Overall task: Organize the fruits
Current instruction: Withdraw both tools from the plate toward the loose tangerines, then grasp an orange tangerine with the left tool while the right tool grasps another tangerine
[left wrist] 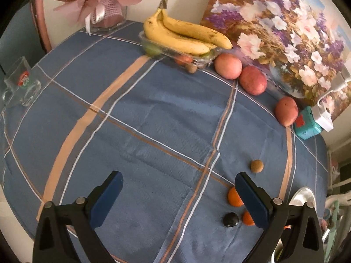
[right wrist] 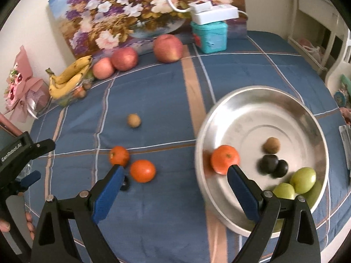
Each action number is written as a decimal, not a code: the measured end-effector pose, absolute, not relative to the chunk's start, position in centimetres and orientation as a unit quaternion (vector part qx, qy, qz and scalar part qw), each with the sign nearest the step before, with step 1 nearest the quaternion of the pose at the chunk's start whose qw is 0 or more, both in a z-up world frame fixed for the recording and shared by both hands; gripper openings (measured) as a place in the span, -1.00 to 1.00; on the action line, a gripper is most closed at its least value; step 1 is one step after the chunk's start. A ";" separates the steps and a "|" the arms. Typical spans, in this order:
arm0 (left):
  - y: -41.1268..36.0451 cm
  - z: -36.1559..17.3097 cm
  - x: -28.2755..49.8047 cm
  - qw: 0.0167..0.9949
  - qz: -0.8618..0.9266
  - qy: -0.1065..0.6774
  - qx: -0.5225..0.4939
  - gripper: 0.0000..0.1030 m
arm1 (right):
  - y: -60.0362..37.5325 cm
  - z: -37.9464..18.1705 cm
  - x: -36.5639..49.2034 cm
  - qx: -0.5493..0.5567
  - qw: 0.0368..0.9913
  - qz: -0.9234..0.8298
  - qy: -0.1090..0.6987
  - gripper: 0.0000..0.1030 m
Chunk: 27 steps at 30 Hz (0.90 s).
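A steel bowl at the right holds an orange, a brown nut, two dark plums and green fruits. Two oranges and a brown nut lie loose on the blue cloth, with a small dark fruit beside them. Three apples and bananas on a clear tray sit by the painting. My right gripper is open and empty above the cloth left of the bowl. My left gripper is open and empty, with the loose oranges at its right finger.
A flower painting leans on the wall. A teal box with a white device stands near the apples. A glass mug and a pink bouquet are at the far left. The left gripper's body shows in the right wrist view.
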<state>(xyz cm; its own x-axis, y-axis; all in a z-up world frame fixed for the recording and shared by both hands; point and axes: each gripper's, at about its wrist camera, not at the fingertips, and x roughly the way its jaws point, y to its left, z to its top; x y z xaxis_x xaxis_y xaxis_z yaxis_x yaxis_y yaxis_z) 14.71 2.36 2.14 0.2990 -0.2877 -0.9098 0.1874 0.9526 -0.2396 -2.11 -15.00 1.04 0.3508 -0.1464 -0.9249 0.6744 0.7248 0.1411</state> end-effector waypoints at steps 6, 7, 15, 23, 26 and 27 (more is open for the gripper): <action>1.4 0.5 15.0 0.779 -0.174 0.601 -0.046 1.00 | -13.6 0.1 0.0 0.243 0.782 -0.237 0.523 0.85; 1.3 0.2 15.1 0.773 -0.181 0.605 -0.052 1.00 | -13.4 0.0 0.3 0.241 0.782 -0.232 0.526 0.85; -1.0 -0.4 15.4 0.760 -0.227 0.608 -0.023 1.00 | -12.1 -1.0 2.9 0.202 0.782 -0.213 0.549 0.84; -3.3 -2.2 15.7 0.738 -0.248 0.627 0.001 1.00 | -12.2 -2.8 4.2 0.194 0.770 -0.209 0.571 0.84; -3.9 -2.6 15.8 0.732 -0.253 0.632 0.008 1.00 | -12.4 -3.4 4.3 0.197 0.765 -0.209 0.577 0.84; -4.1 -2.8 15.8 0.730 -0.253 0.635 0.010 1.00 | -12.5 -3.6 4.3 0.199 0.763 -0.209 0.578 0.84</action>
